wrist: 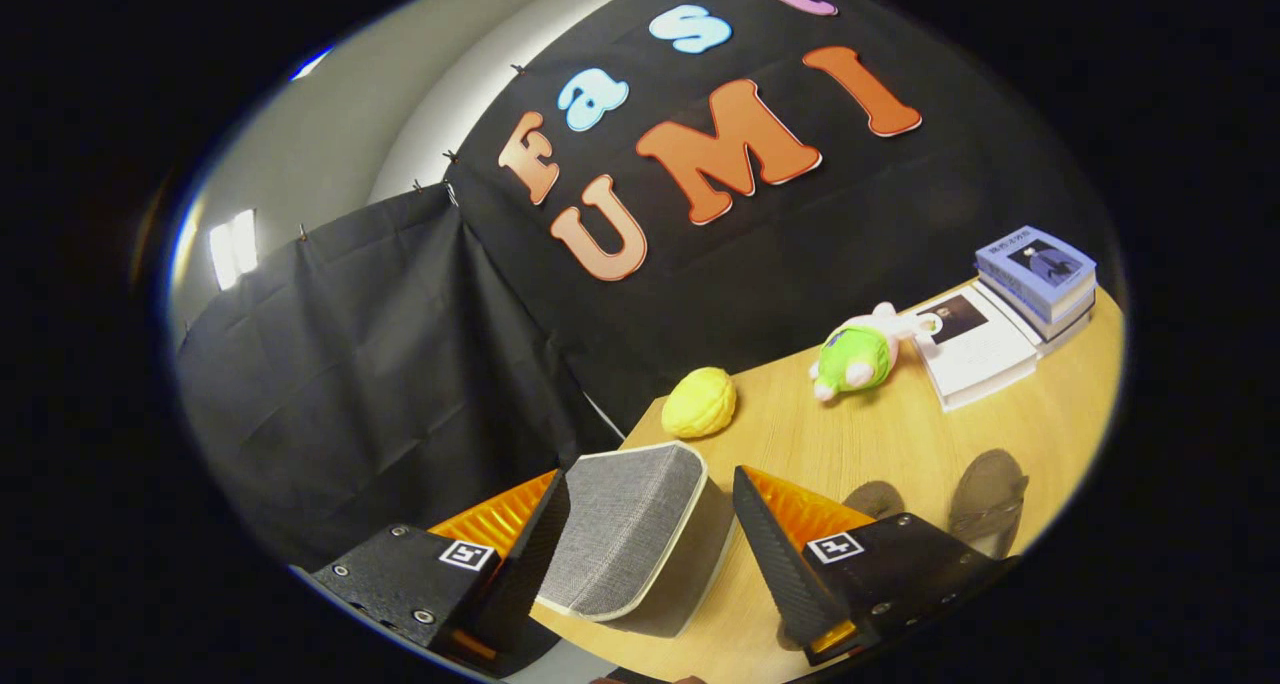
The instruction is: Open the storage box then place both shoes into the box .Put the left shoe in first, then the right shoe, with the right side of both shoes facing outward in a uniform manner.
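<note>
We see our gripper (650, 534) at the bottom of the frame as two wedge-shaped fingers (775, 554) with ribbed inner faces. Each finger sits on a black angular block carrying a small square black-and-white marker (467, 555) and several round silver screws (424, 616) along its edges.

even indoor light, bright ceiling lamp (232, 247) glaring beyond the cloth; soft shadows on the table (900, 434); fisheye bends edges; sharp focus.
</note>
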Demonstrator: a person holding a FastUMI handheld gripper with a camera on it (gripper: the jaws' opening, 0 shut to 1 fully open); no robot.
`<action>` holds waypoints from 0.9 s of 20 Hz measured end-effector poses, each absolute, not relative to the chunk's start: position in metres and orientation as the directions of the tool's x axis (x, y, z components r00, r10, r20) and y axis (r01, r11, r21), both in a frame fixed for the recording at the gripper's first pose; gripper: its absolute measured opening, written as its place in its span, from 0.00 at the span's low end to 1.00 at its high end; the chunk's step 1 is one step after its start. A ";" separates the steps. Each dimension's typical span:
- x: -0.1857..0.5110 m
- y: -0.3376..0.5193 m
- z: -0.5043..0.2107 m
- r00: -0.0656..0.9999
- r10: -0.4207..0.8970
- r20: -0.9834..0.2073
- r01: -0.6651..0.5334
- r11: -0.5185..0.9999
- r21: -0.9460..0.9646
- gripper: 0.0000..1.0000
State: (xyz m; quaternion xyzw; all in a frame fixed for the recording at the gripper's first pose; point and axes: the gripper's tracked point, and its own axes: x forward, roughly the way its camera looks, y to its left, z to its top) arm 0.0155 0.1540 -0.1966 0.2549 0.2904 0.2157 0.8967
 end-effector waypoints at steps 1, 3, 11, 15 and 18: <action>0.014 0.157 -0.203 0.723 0.546 -0.424 -0.234 0.770 0.593 0.98; 0.008 0.166 -0.209 0.690 0.572 -0.443 -0.225 0.752 0.620 0.98; 0.004 0.204 -0.258 0.577 0.658 -0.485 -0.182 0.682 0.708 0.98; 0.005 0.211 -0.280 0.542 0.682 -0.492 -0.131 0.647 0.751 0.98; 0.002 0.221 -0.290 0.518 0.715 -0.469 -0.131 0.609 0.782 0.97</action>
